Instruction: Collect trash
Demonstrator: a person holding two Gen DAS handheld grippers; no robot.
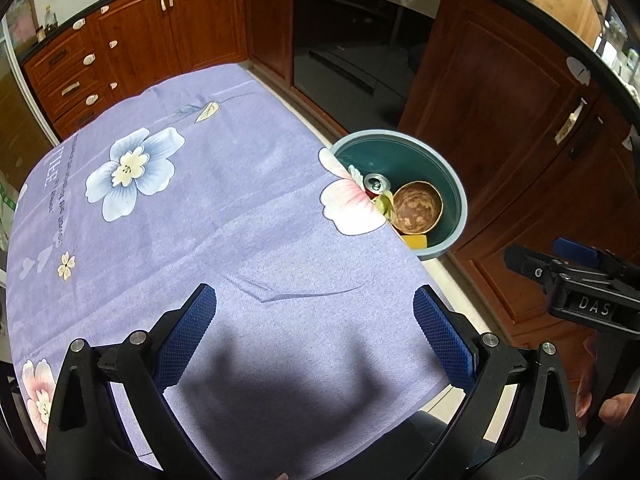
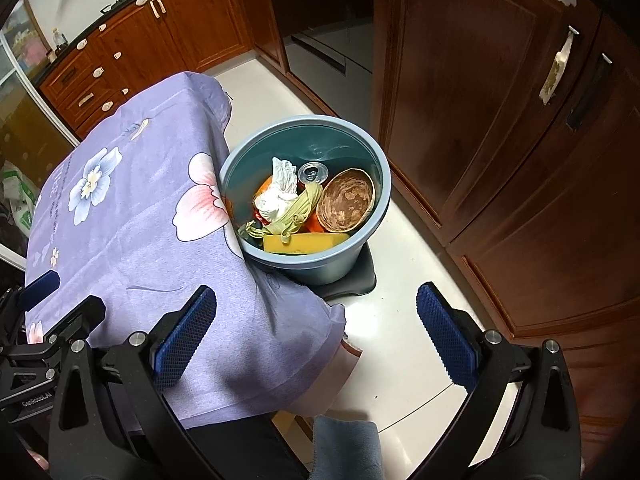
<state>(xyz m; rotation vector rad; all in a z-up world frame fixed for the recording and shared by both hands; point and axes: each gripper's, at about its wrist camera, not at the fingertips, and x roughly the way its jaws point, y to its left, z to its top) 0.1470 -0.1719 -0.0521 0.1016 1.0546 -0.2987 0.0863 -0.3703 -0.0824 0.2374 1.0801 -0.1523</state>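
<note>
A blue-grey trash bin (image 2: 362, 236) stands on the floor against the table's right edge. Inside it lie a brown paper bowl (image 2: 346, 200), a drink can (image 2: 313, 173), crumpled white paper (image 2: 278, 192), green husk-like scraps (image 2: 298, 210) and a yellow sponge (image 2: 306, 243). The left wrist view shows the same bin (image 1: 452, 184) with the bowl (image 1: 417, 208) and can (image 1: 376, 182). My left gripper (image 1: 314, 334) hovers open over the purple flowered tablecloth (image 1: 200, 220), holding nothing. My right gripper (image 2: 316, 336) is open over the table's near right corner, short of the bin, also holding nothing.
Wooden kitchen cabinets (image 2: 500, 120) run along the right and the far wall. An oven door (image 1: 348, 40) sits behind the bin. Pale floor (image 2: 400, 340) lies between table and cabinets. A black mat (image 2: 360, 284) lies under the bin. A person's fingers (image 1: 616, 412) hold the right gripper.
</note>
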